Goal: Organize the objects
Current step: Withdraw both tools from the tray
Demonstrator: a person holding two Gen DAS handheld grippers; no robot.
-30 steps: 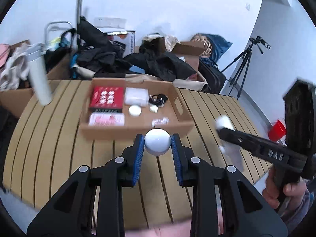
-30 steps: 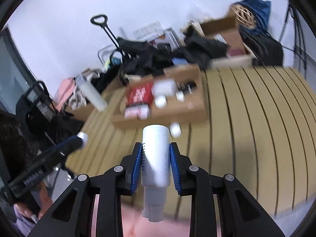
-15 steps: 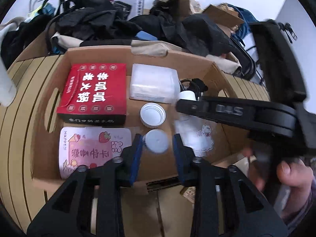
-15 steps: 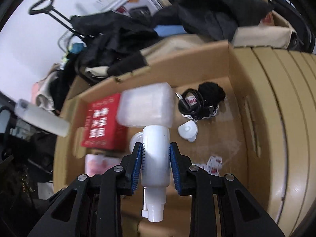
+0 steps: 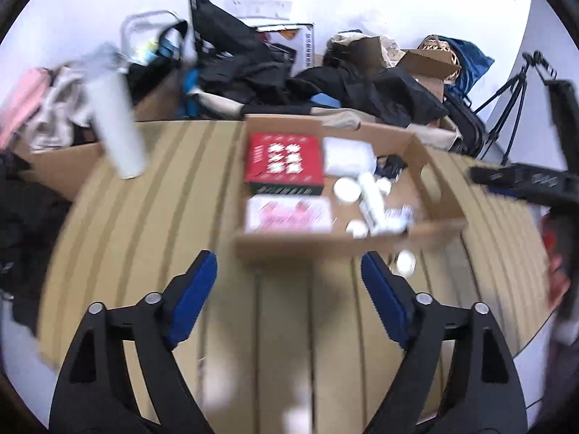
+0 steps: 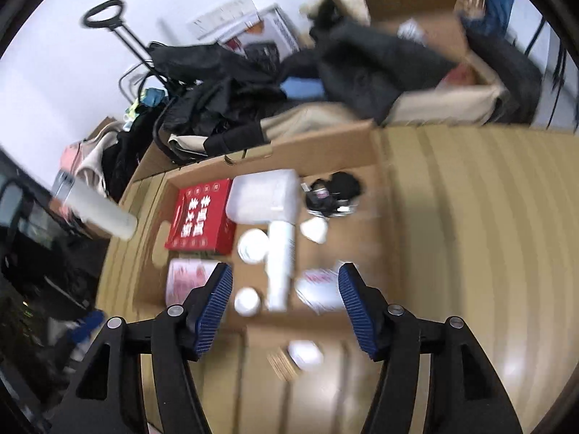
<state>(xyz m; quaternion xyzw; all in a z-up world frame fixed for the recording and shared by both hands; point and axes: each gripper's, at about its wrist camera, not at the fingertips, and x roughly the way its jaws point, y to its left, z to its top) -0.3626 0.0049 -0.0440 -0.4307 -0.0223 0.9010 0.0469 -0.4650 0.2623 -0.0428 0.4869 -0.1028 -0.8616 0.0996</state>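
Cardboard box (image 6: 318, 152), white bottle (image 6: 280, 264) inside

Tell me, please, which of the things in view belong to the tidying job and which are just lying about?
Job: cardboard box, white bottle and small white jar inside it, white item on the table by the box.
Lying about: dark clothes, tripod, tall white cylinder.

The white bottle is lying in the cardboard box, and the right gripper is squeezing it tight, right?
Not quite. The white bottle does lie in the cardboard box, but the right gripper is open and holds nothing, its jaws having just opened. The right wrist view shows it.
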